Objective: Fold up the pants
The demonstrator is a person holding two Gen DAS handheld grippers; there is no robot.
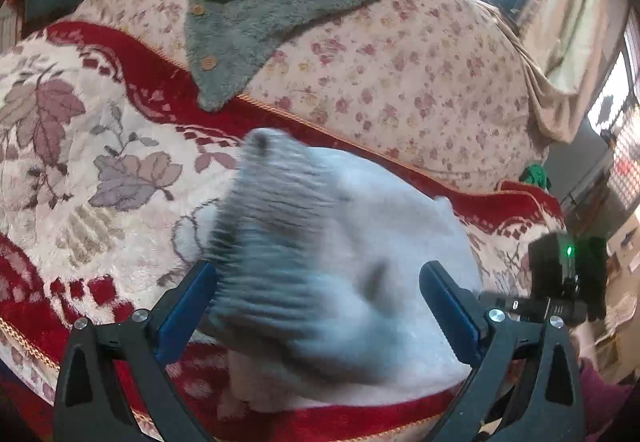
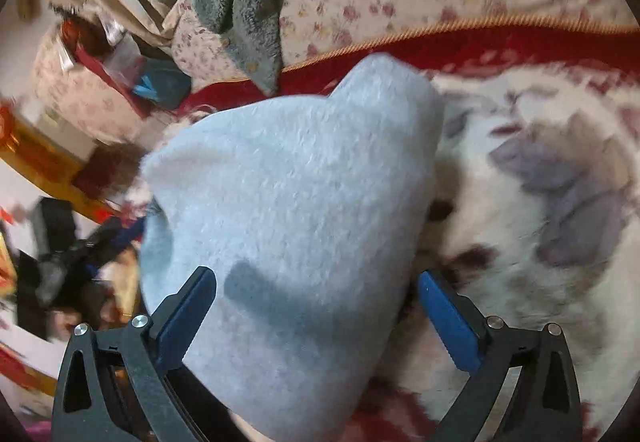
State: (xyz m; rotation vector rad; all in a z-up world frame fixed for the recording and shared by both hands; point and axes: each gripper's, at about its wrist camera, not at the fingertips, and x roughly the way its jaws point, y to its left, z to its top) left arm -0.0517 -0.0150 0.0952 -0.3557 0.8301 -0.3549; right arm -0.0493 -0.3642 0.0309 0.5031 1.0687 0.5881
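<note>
One bed blanket (image 1: 100, 146), red with a cream field and leaf pattern, carries everything I am working on. Behind it lies one floral quilt (image 1: 400, 82), pale with small pink flowers, bunched into a mound. One grey fleece garment (image 1: 256, 2) with two wooden buttons visible is draped over that quilt, its lower corner reaching the red border of the blanket.

One pair of pants (image 2: 288, 202), pale fleece, lies bundled on the blanket directly ahead of both my tools. Its ribbed elastic waistband (image 1: 272, 234) shows in the left view, blurred.

Two tools counted. My left tool (image 1: 320, 286) stands wide apart, blue pads on either side of the waistband end; the left pad sits just beside the ribbing, but the blur prevents me from saying whether it touches. Nothing is clamped. My right tool (image 2: 316, 294) is likewise spread fully, its two pads flanking the folded end of the pants without pressing on the cloth.

Each tool appears at the edge of the other's view. Room clutter beyond is too blurred to count.
</note>
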